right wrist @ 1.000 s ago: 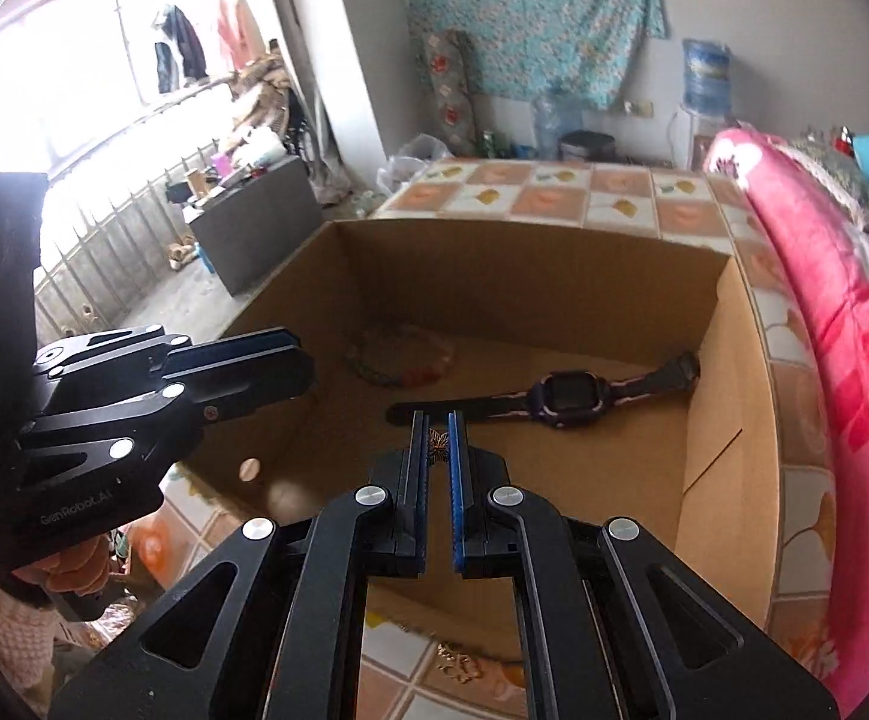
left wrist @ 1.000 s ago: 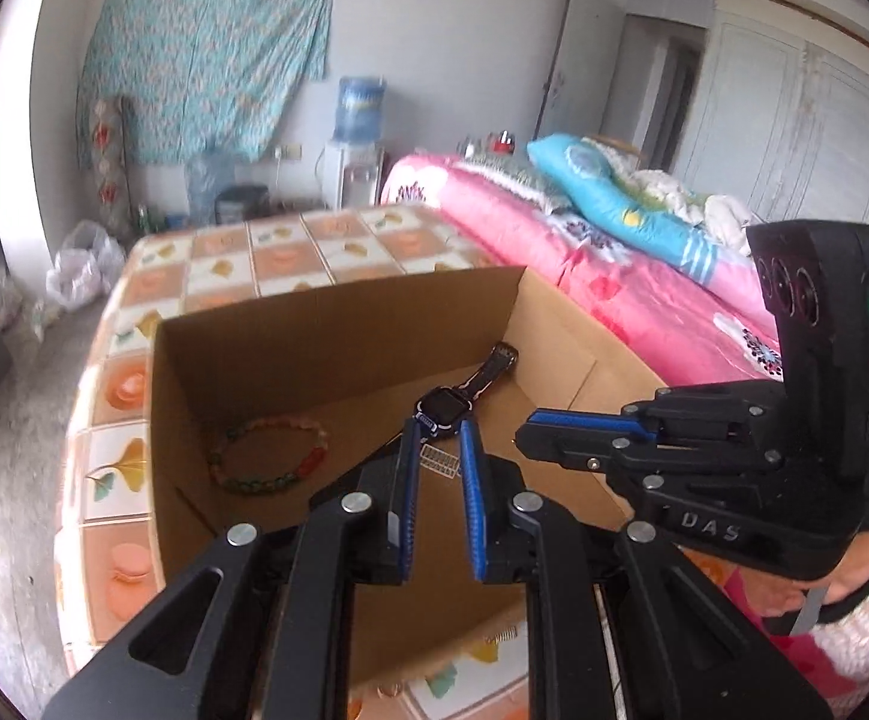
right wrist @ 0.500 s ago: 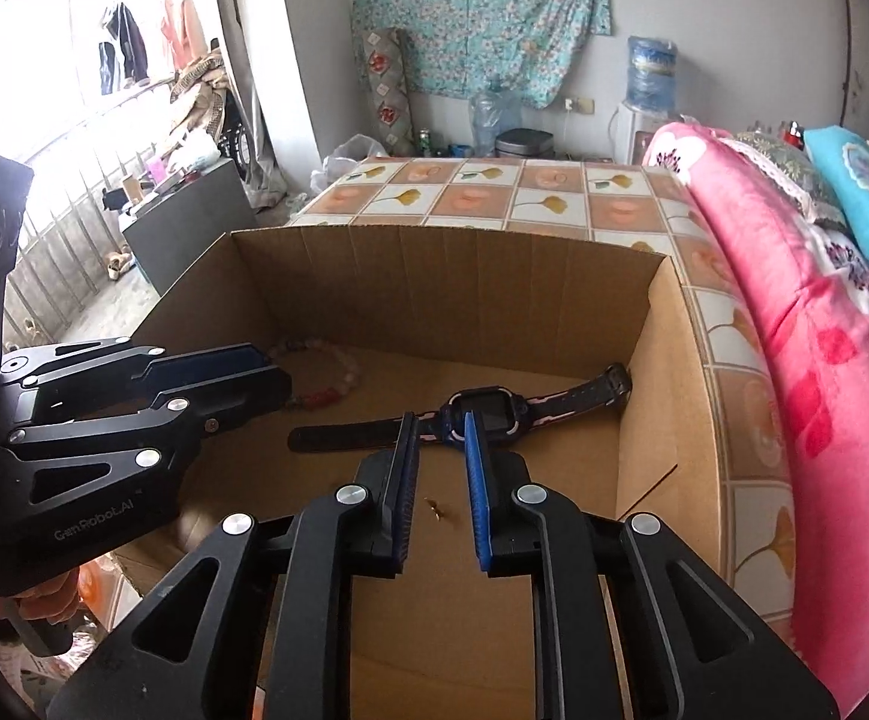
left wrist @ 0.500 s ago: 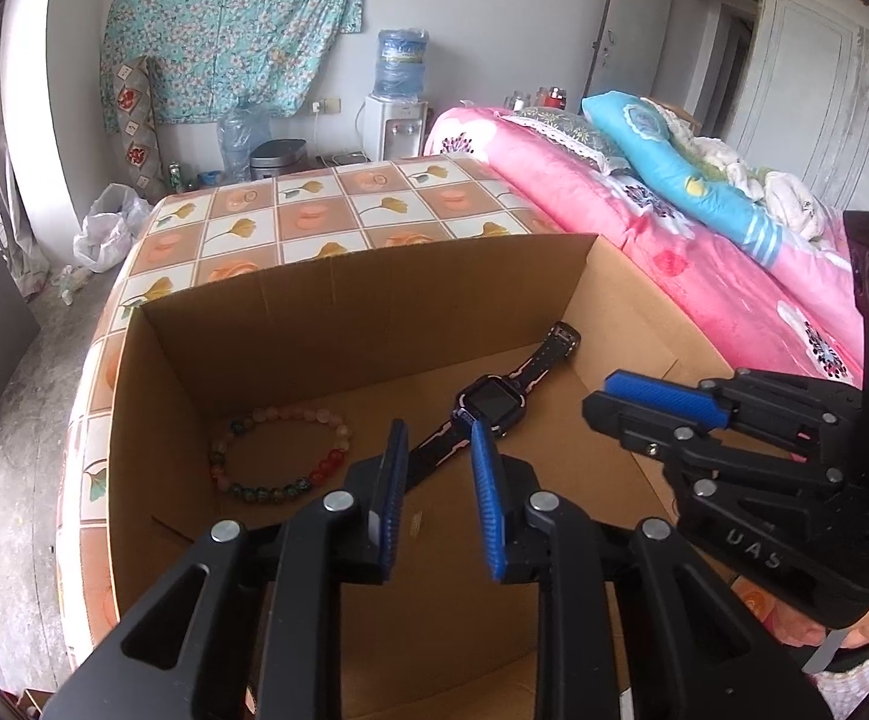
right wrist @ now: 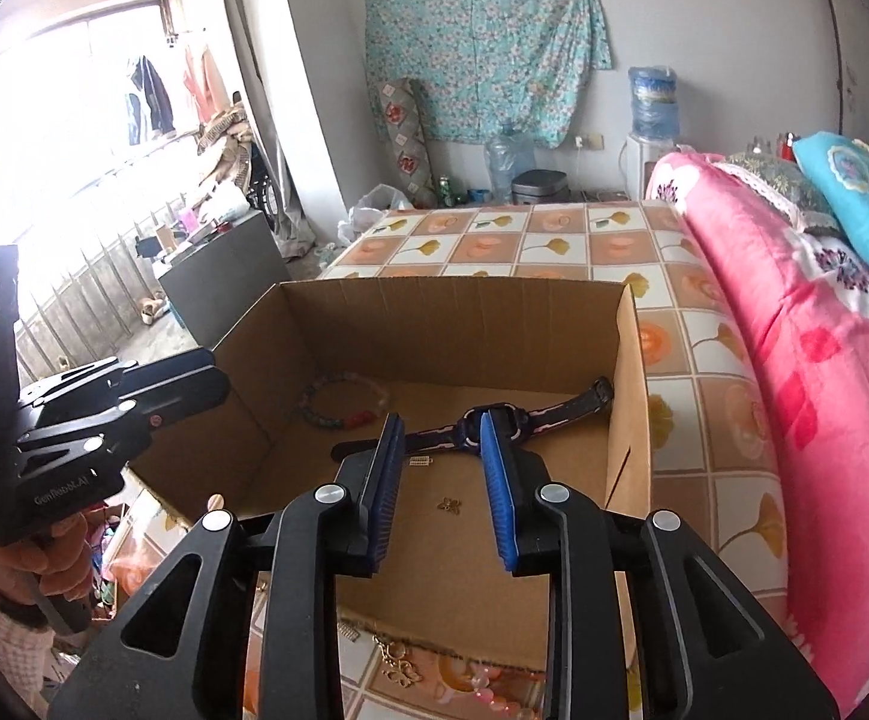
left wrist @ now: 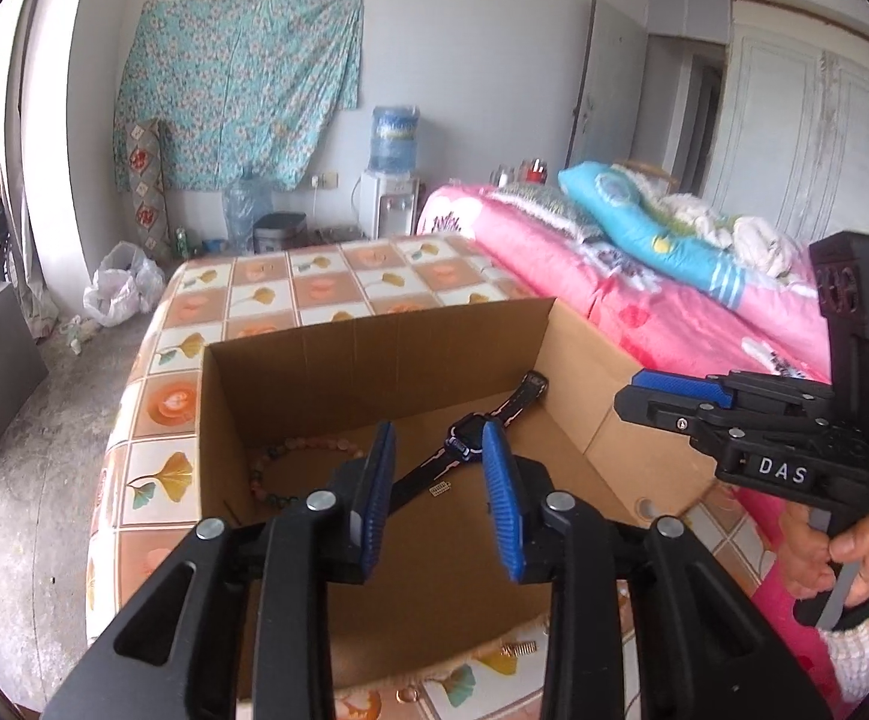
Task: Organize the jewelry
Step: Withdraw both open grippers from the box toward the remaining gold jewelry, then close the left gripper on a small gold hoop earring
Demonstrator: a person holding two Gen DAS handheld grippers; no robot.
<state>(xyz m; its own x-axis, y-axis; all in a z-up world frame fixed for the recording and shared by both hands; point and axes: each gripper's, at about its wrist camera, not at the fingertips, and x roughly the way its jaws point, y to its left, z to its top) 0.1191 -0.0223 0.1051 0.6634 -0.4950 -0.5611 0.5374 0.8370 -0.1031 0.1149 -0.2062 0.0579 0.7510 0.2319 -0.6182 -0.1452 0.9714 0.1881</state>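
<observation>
With the watch (right wrist: 488,420), bead bracelet (right wrist: 338,405) and small charms in the cardboard box (right wrist: 632,396), both hand-held grippers, left (left wrist: 437,492) and right (right wrist: 443,489), are opening empty above it; next, lower squarely onto the pieces on the surface (right wrist: 734,480) by the box's near edge.

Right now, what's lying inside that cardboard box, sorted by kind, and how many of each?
Bead bracelet: 1
Watch: 1
Small rectangular clip piece: 1
Small gold butterfly charm: 1
Total: 4 things in the cardboard box
</observation>
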